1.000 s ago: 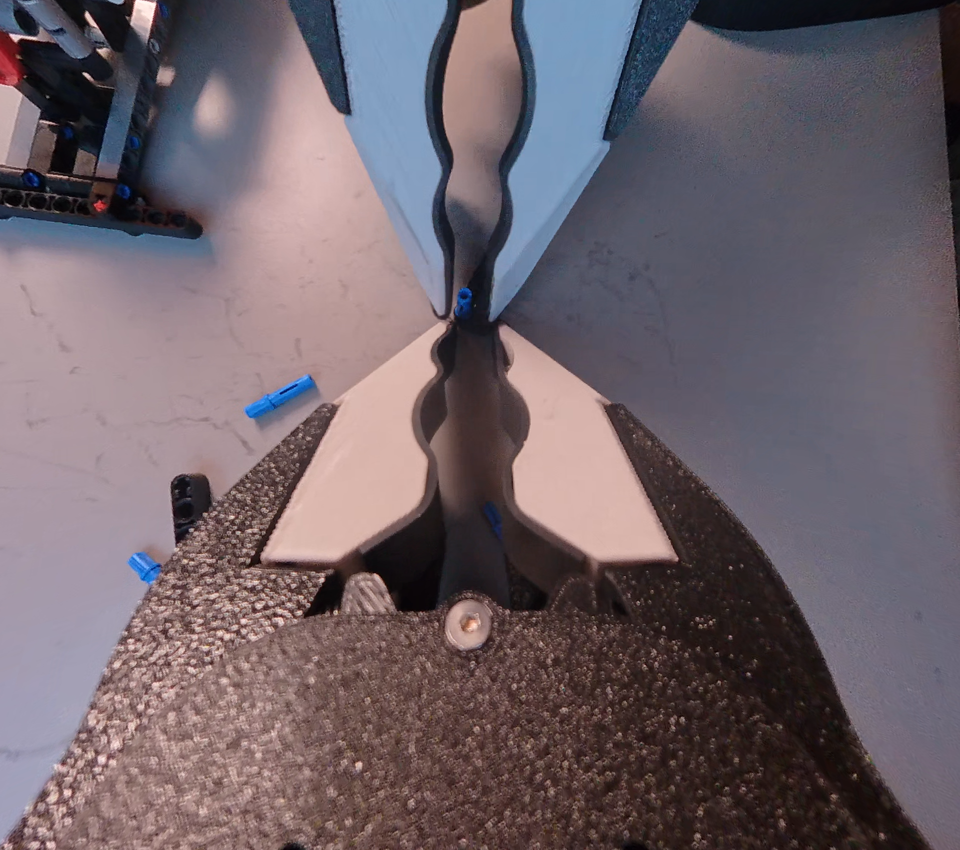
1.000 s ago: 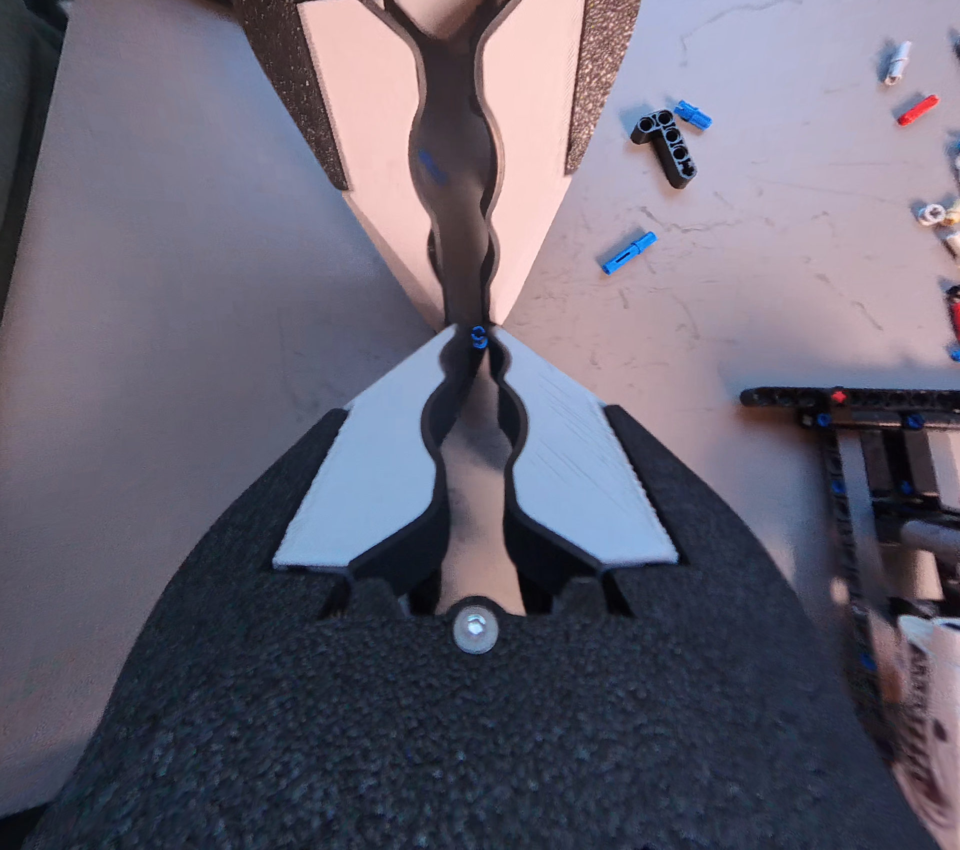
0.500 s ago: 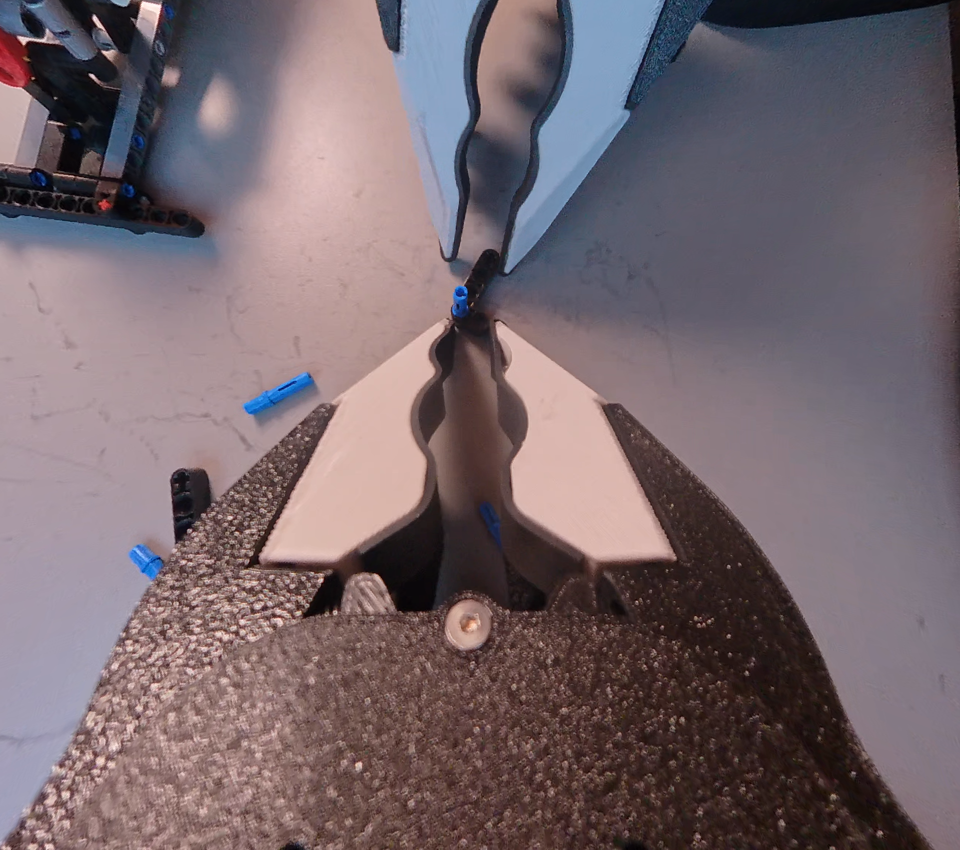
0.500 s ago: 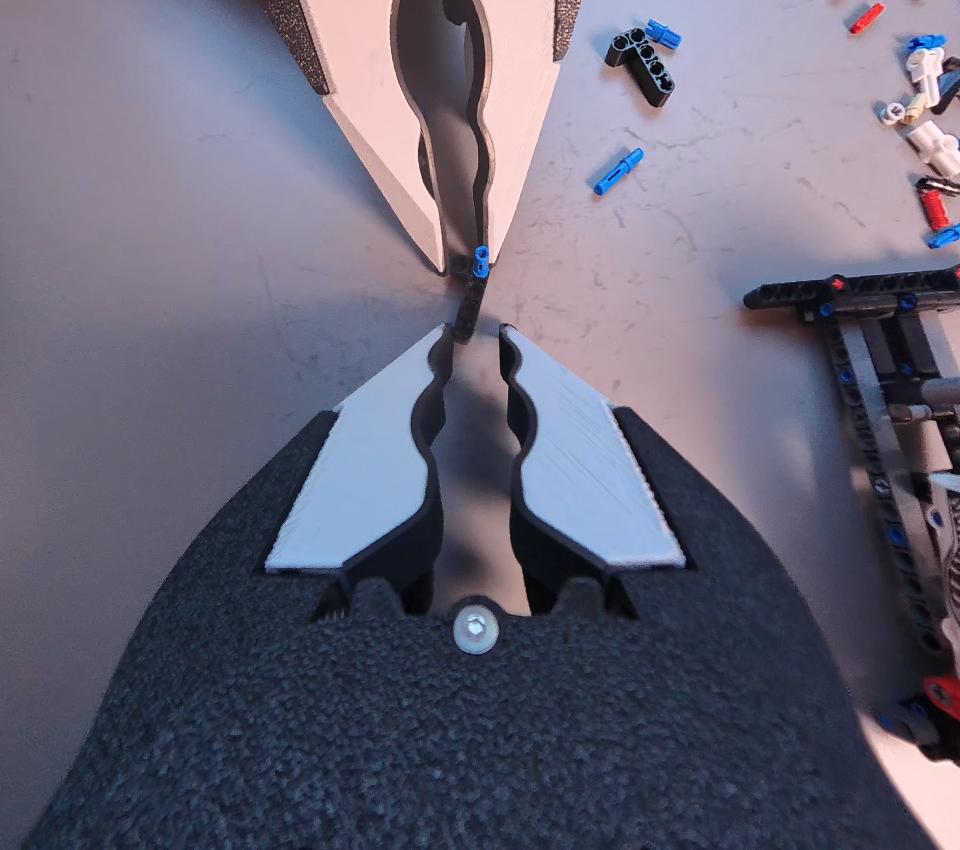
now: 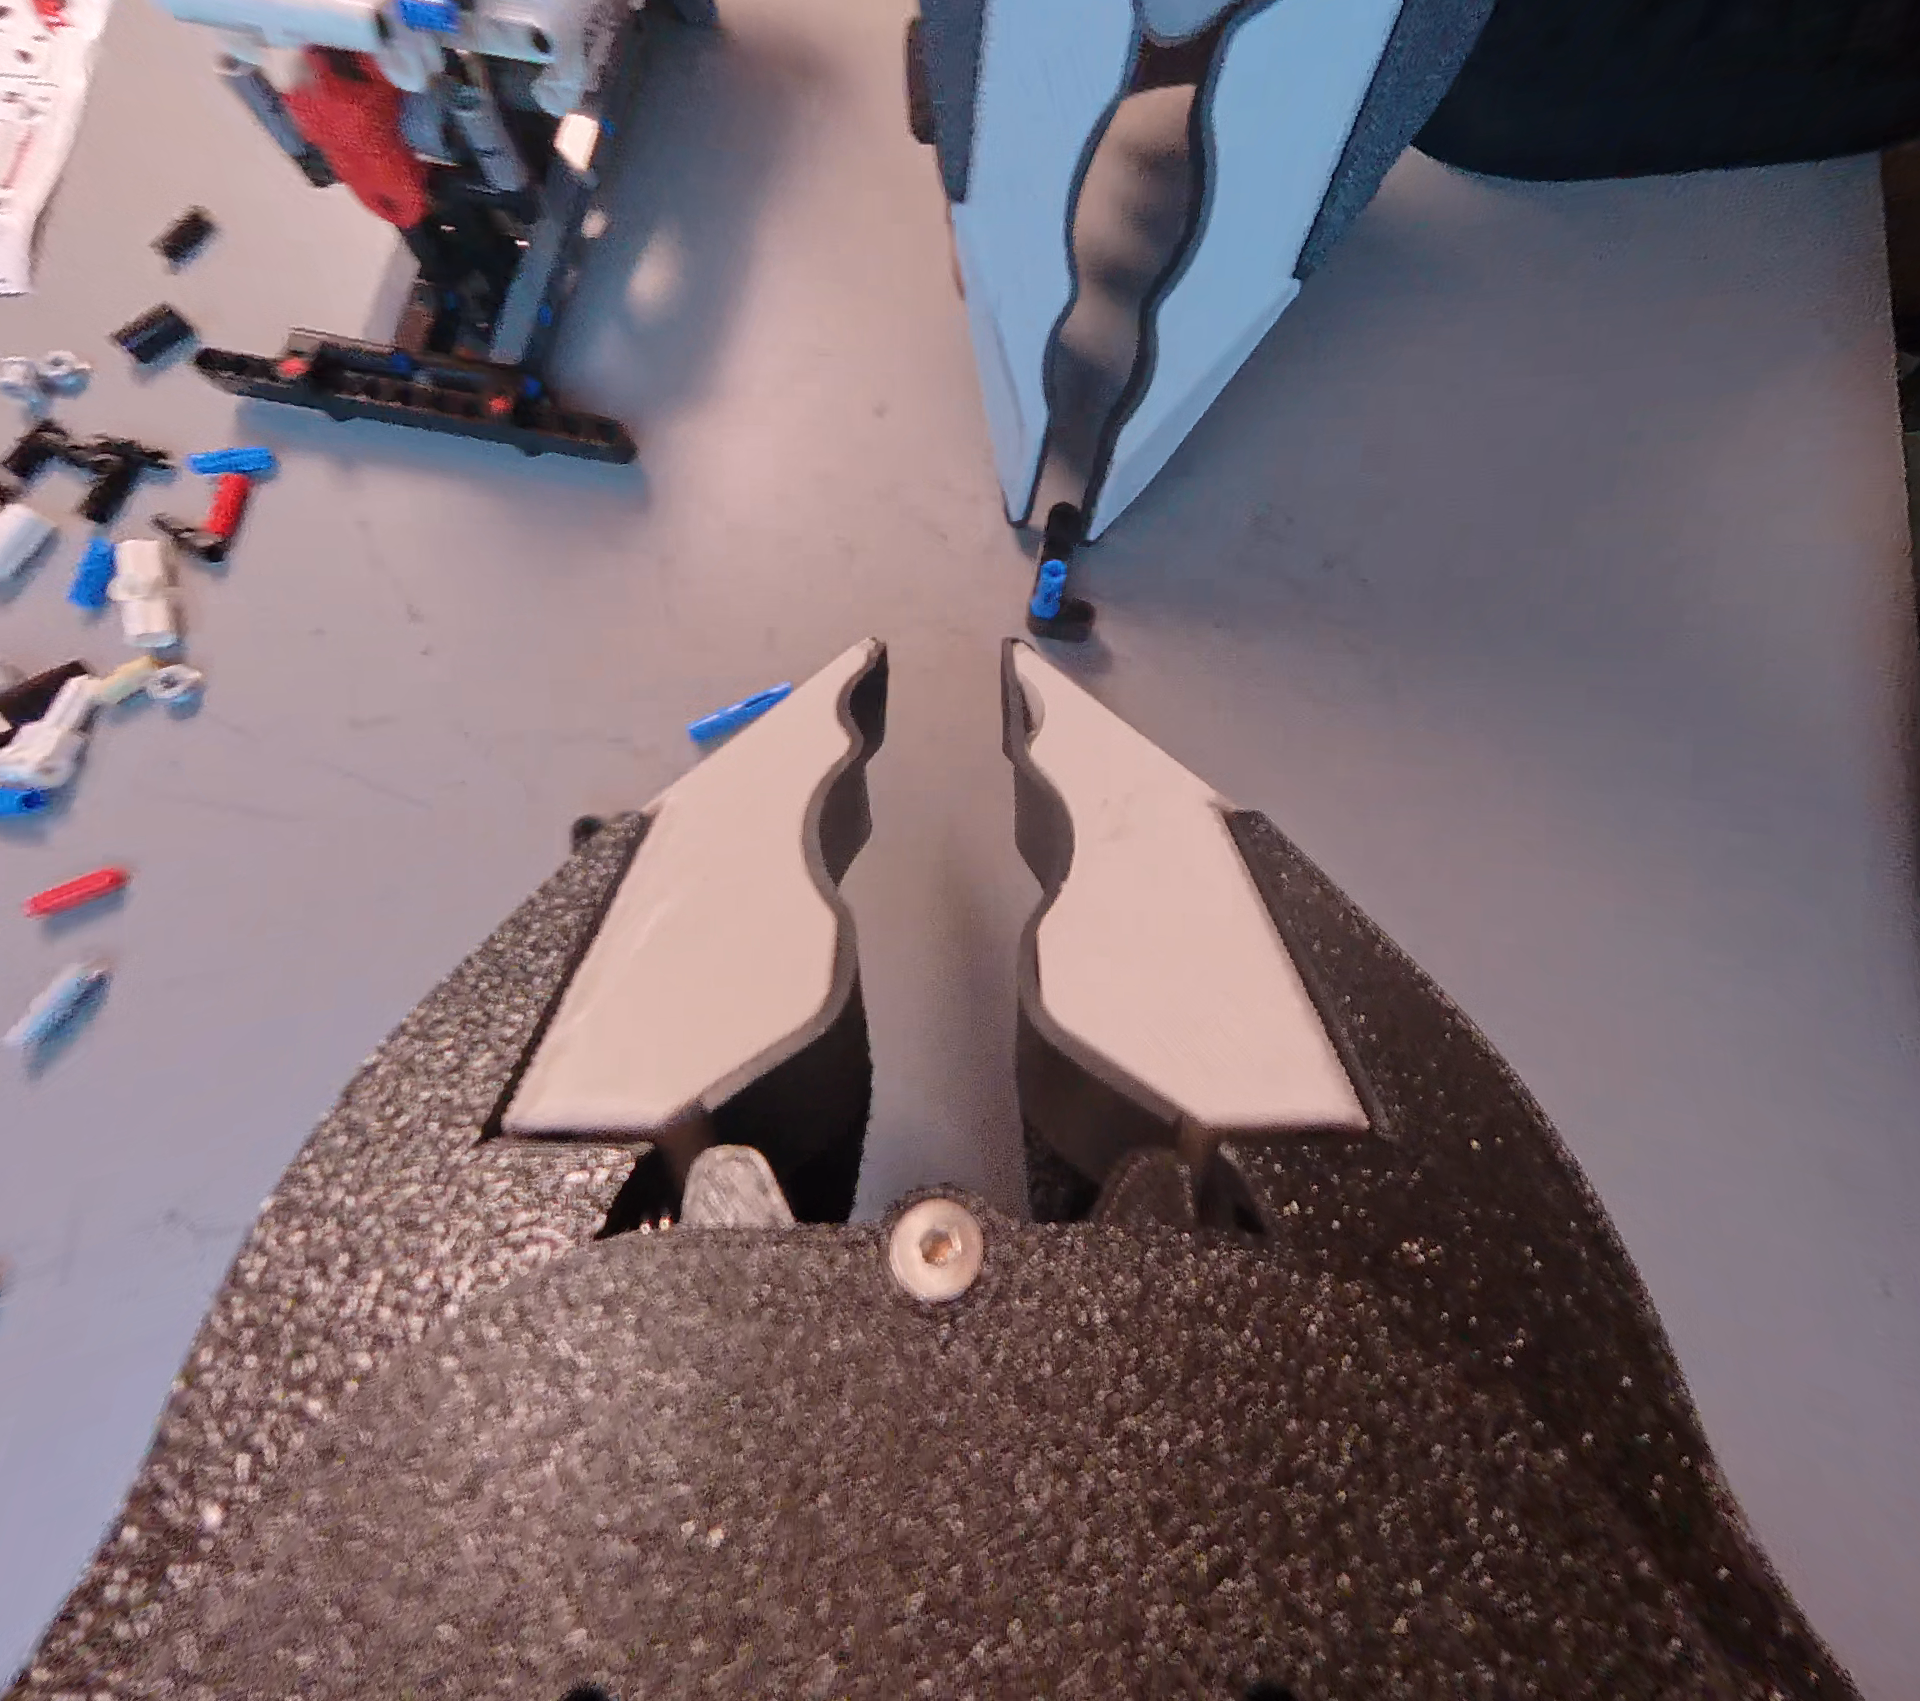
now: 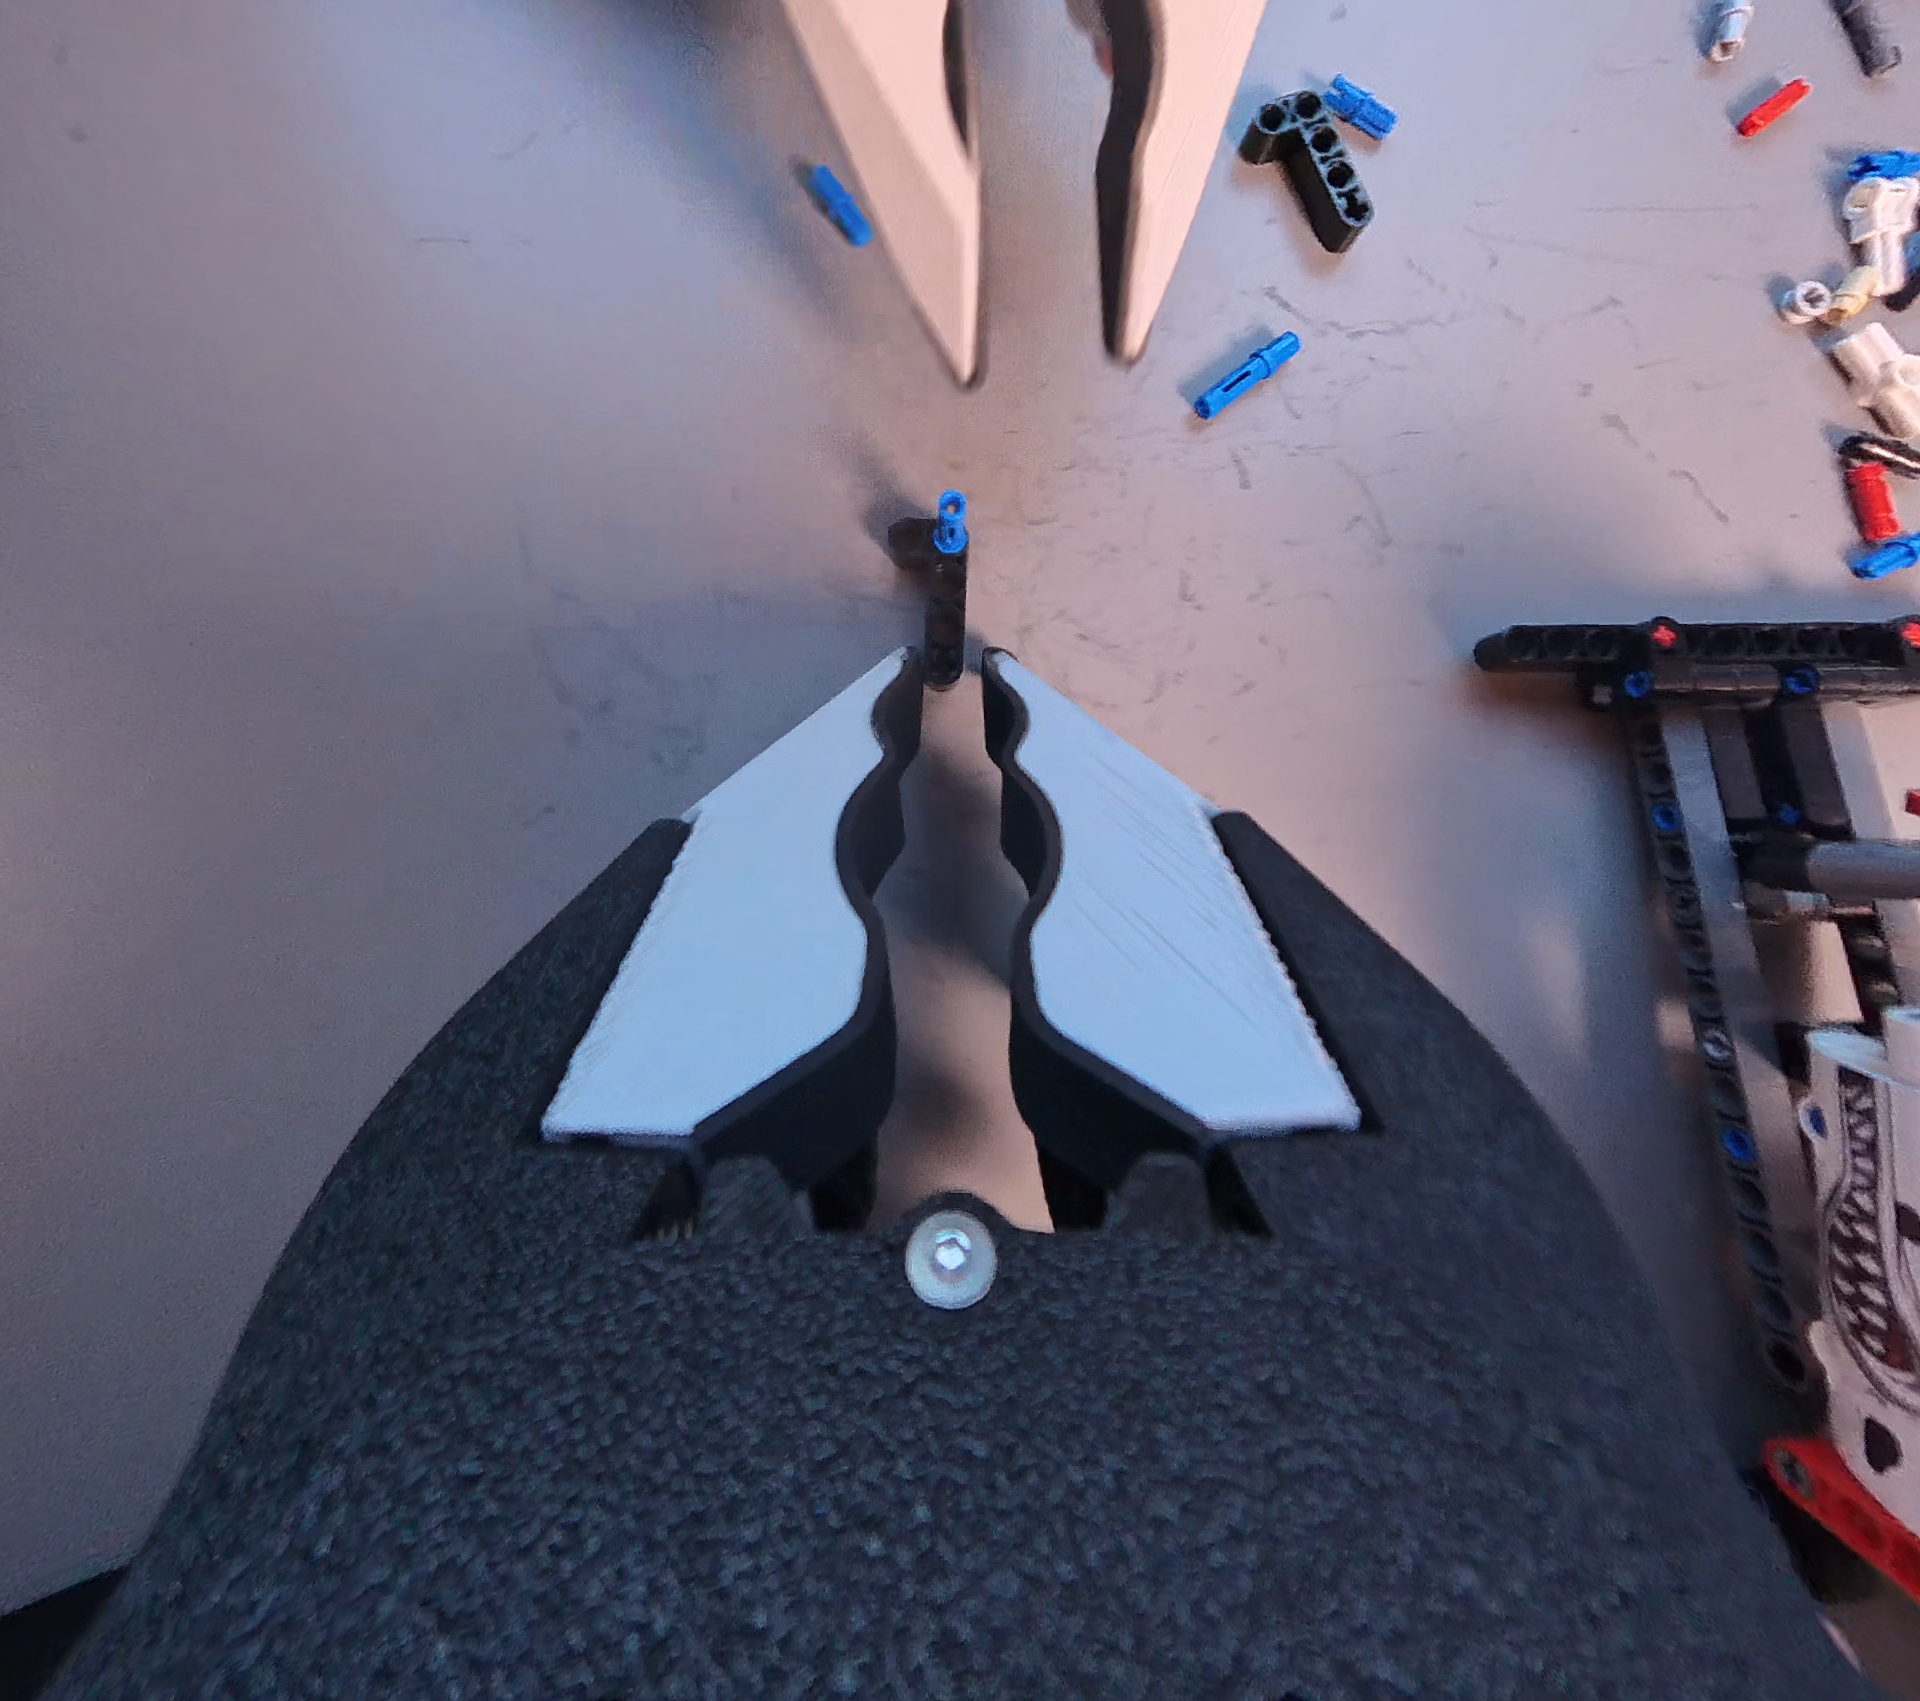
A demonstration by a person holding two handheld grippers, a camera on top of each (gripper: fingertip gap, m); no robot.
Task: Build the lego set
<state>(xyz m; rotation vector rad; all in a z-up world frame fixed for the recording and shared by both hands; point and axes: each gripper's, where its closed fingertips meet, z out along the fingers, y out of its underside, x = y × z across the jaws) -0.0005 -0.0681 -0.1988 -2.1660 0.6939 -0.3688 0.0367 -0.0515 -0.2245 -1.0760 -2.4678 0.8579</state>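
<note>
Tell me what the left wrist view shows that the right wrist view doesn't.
Only the left wrist view: a printed paper sheet at the far left edge of the picture.

Only the right wrist view: a black L-shaped beam lying flat, and a short blue pin beside the left tongs.

Both: the small black beam with a blue pin, one end between the tips of the right tongs; a loose long blue pin; and the lego build, cropped in the right view.

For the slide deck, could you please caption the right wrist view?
Right hand-held gripper pinches a black L-shaped beam carrying a blue pin, while the open left hand-held gripper faces it.
</note>
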